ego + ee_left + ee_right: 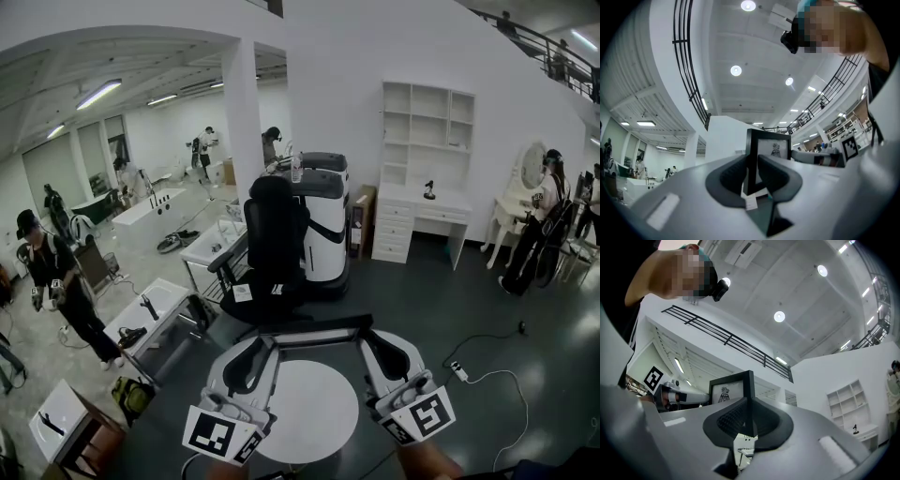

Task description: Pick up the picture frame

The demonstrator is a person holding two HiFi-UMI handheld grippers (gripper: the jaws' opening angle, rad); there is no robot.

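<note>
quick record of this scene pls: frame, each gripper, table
frame: black, small figure print inside, held between both grippers
left gripper: shut on one side bar of the frame
right gripper: shut on the opposite side bar
table: round, white, under the frame in the head view
task state: frame gripped at both ends

Finishes, frame and tools
Frame [769,134] is showing matt black moulding around a paper print [774,149]. Left gripper [751,159] and right gripper [749,404] shells are looking smooth grey plastic, pads [733,176] dark, ribbed, matt. Floor [487,309] is gleaming glossy.
</note>
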